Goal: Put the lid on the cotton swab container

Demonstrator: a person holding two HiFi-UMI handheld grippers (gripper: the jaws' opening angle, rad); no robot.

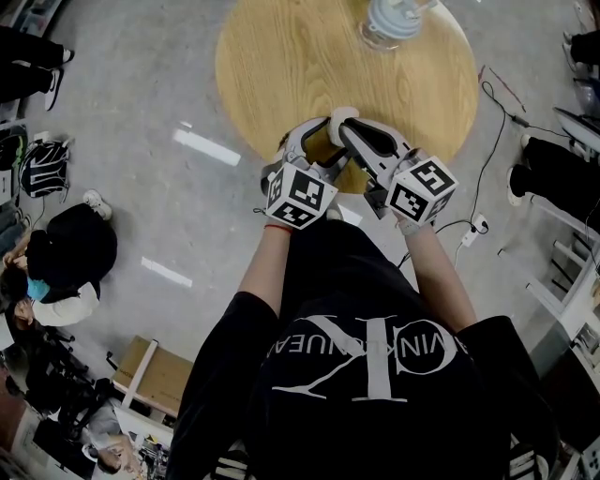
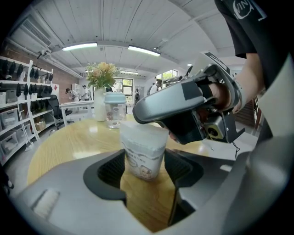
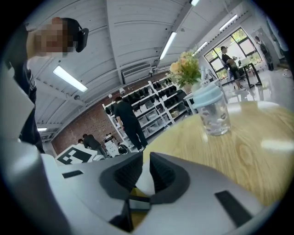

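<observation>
In the left gripper view, the cotton swab container (image 2: 143, 151), a small translucent tub with a printed label, stands on the round wooden table (image 1: 281, 66). My left gripper (image 2: 144, 166) is shut on its sides. My right gripper (image 2: 138, 117) reaches in from the right, just above the tub's top. In the right gripper view, its jaws (image 3: 141, 173) stand nearly together, with the white lid (image 3: 143, 184) pinched between them. The head view shows both grippers meeting at the table's near edge: the left gripper (image 1: 315, 142), and the right gripper (image 1: 343, 120) with the white lid (image 1: 339, 113) at its tip.
A glass jar with a pale blue lid (image 1: 392, 21) stands at the far side of the table, near a vase of flowers (image 2: 101, 89). A person (image 1: 66, 258) sits on the floor to the left. Cables (image 1: 487, 122) lie on the floor at the right.
</observation>
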